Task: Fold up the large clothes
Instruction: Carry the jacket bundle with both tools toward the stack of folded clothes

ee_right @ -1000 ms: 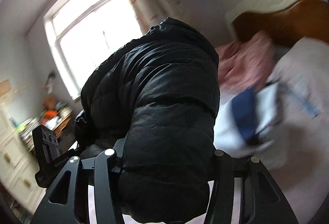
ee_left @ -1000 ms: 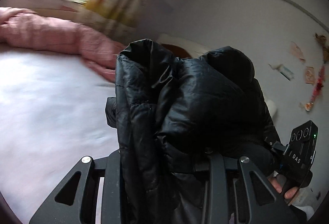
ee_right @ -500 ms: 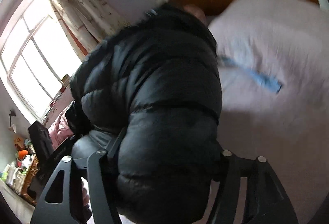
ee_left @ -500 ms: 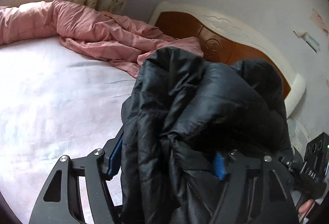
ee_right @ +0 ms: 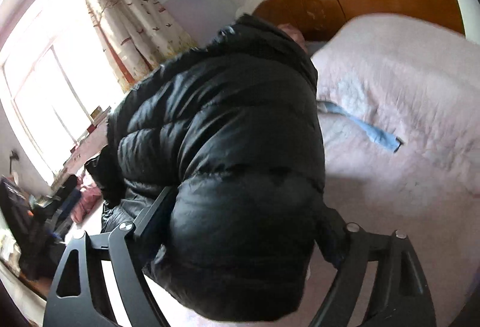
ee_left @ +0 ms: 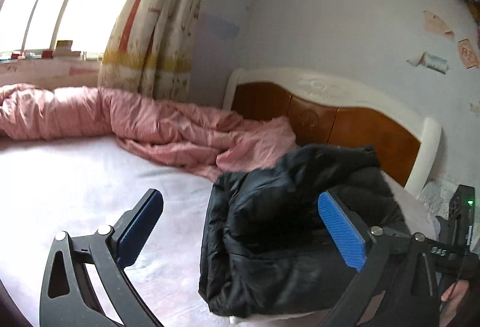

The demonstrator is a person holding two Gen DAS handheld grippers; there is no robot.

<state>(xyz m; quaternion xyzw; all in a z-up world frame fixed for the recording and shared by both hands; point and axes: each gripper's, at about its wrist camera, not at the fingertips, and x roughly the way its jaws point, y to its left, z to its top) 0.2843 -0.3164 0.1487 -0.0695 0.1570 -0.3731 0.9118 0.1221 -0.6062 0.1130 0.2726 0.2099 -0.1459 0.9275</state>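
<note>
1. My left gripper (ee_left: 240,225) had its jaws opening wide, both blue pads bare; the black puffer jacket (ee_left: 300,237) sat bundled on the bed (ee_left: 75,192) by the headboard (ee_left: 345,123), its bulk lying between them but gripped by nothing there.
2. My right gripper (ee_right: 240,243) had its jaws opening too, the padded roll still bulging between them; whether the pads pressed it, I couldn't tell.
3. It looked light, springy and full of air, so I judged the fold would puff open.
4. The shell was shiny, likely slippery. I'd pinch a stitched seam or folded edge, not a fat baffle.
</note>
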